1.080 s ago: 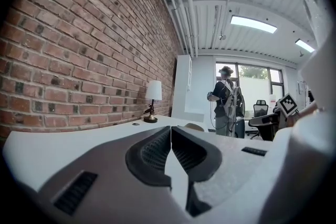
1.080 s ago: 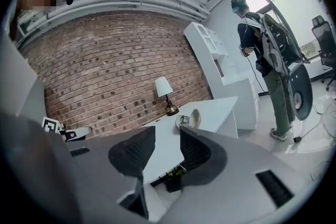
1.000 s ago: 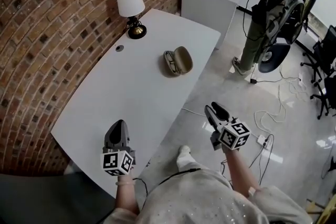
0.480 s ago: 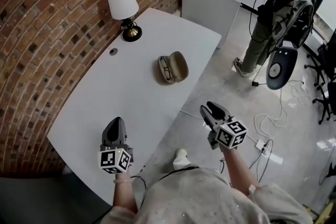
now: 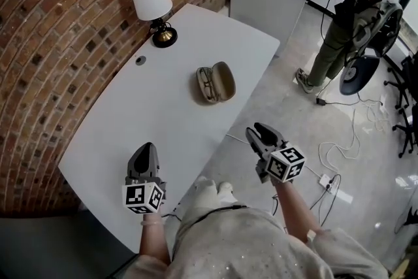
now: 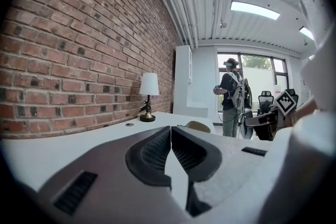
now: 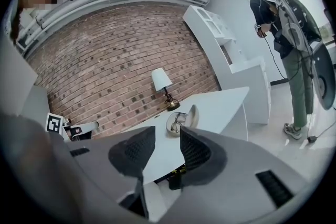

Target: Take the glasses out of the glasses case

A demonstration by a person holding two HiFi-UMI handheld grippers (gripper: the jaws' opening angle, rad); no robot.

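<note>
**Nothing taken out yet: the glasses sat in the open case**

The glasses (image 5: 206,84) lay inside the open glasses case (image 5: 222,80) on the white counter (image 5: 150,121), so the whole job was left to do. The left gripper (image 5: 145,152) was well short of the case, over the near end of the counter, its jaws pressed together on nothing. The right gripper (image 5: 260,132) was also well short of the case, out over the grey floor (image 5: 287,114), its jaws a little apart and empty. Past the case stood a lamp (image 5: 151,4) by the brick wall (image 5: 52,42). A person (image 5: 356,16) stood far off to the case's right.
</note>
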